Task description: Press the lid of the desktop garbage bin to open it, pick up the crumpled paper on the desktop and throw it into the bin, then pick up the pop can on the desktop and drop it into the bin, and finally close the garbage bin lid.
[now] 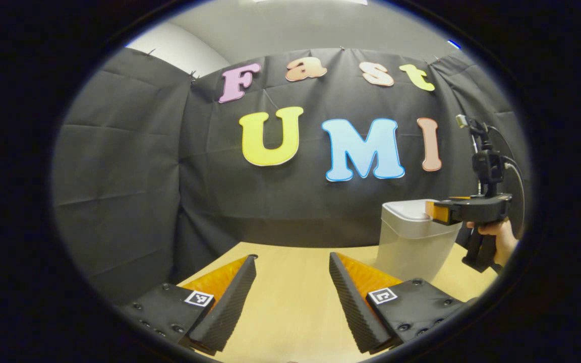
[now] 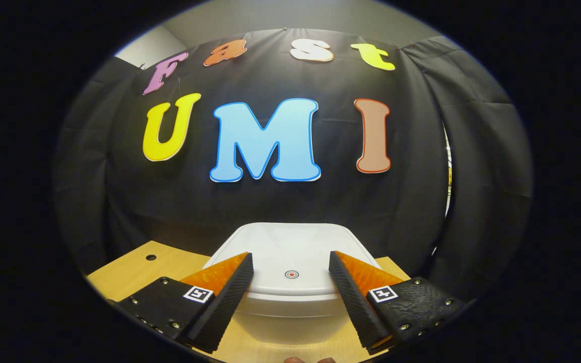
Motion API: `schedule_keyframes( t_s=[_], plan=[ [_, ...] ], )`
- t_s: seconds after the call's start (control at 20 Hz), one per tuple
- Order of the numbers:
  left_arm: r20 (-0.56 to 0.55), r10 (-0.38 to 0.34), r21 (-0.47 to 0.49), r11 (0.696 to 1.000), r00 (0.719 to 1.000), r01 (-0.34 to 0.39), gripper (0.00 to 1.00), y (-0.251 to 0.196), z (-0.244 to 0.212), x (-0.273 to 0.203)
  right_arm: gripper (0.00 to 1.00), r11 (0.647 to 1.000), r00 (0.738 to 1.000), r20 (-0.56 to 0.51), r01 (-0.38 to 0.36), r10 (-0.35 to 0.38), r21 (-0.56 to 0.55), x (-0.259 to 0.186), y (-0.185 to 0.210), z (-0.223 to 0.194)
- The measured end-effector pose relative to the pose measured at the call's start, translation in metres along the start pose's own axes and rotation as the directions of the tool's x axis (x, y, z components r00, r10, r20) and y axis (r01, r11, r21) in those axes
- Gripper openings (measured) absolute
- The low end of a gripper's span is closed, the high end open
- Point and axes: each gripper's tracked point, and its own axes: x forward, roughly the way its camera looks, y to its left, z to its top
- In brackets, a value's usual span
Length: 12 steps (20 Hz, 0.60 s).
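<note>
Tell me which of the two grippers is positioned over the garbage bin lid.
The right gripper: its open jaws frame the closed lid of the bin. The left gripper, jaws also open, is beside it over the bare table.

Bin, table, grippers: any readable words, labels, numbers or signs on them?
No words or numbers to quote.
On the bin lid: a red ring with a dot, a sign without text.
On the left gripper: two square black-and-white code tags, patterns, not text.
On the right gripper: two more such tags.
On the table: none.
</note>
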Motion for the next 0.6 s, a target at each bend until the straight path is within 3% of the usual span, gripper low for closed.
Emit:
schedule_keyframes(
  t_s=[0.35,0.6],
  plan=[
    [0.016,-0.057,-0.003,0.998,0.998,0.057,0.96,-0.03,0.001,0.005,0.96,0.995,0.995,0.025,-0.093,0.094,-0.021,-0.061,0.023,0.01],
    [0.051,-0.12,-0.004,0.993,0.992,0.12,0.96,-0.04,0.011,0.01,0.96,0.993,0.993,0.062,-0.101,0.105,-0.064,-0.099,0.037,0.016]
  ],
)
